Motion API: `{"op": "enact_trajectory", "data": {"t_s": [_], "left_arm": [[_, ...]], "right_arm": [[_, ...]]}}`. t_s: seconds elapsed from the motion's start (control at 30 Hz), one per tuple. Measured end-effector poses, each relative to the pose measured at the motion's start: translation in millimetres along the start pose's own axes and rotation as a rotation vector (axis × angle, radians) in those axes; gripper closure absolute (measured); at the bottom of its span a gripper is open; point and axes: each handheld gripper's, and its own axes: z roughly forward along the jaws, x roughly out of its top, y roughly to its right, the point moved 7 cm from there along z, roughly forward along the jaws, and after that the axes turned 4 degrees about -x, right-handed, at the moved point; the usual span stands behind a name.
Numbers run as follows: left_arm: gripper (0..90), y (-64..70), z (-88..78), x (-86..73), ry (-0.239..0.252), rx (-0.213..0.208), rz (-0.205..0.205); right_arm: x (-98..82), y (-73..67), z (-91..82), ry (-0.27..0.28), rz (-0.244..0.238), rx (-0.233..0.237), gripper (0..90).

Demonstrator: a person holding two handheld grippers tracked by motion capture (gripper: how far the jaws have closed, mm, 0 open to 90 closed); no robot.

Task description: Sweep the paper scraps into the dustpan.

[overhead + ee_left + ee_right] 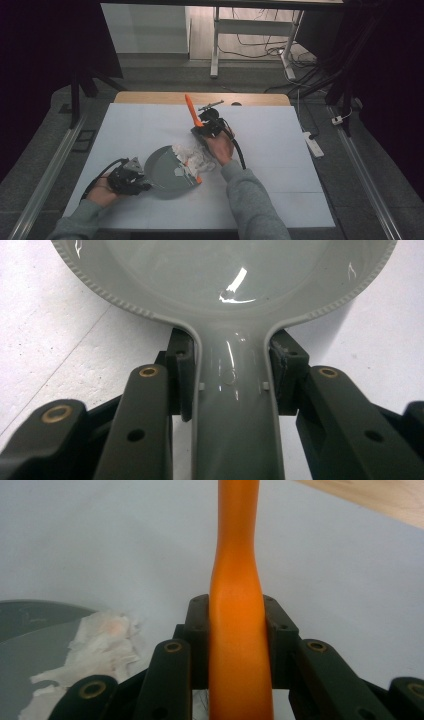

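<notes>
Fingers: left gripper (232, 390) clamps grey dustpan handle (232, 430); right gripper (239, 630) clamps orange brush handle (239, 645), long axis upright; crumpled paper (192, 159) at pan mouth, nearer right.

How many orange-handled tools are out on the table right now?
1: an orange-handled brush clamped in the right gripper, handle pointing away over the white table cover. Its bristle end is down in the crumpled paper at the dustpan; more could be hidden underneath.
</notes>
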Motion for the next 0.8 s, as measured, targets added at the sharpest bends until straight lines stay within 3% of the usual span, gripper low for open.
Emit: {"op": "enact_trajectory", "data": {"t_s": [0.23,0.43,0.53,0.63,0.8], "left_arm": [[62.0,0.3,1.1,1.1,-0.003,0.003,0.002],[62.0,1.9,3.3,4.5,0.001,0.005,-0.002],[62.0,3.2,3.9,5.4,0.0,0.003,-0.001],[62.0,3.3,4.1,5.8,-0.003,0.005,0.003],[62.0,3.5,4.4,6.2,-0.002,0.004,0.003]], "right_arm": [[-2.9,-21.7,0.6,-0.008,-0.017,0.06,70.5],[-7.7,-61.9,-7.9,0.007,-0.021,0.202,70.5],[-3.5,-73.1,-18.5,0.038,-0.046,0.23,70.5],[6.2,-67.1,-35.8,0.094,-0.035,0.222,70.5],[12.9,-35.0,-56.0,0.144,-0.003,0.141,70.5]]}}
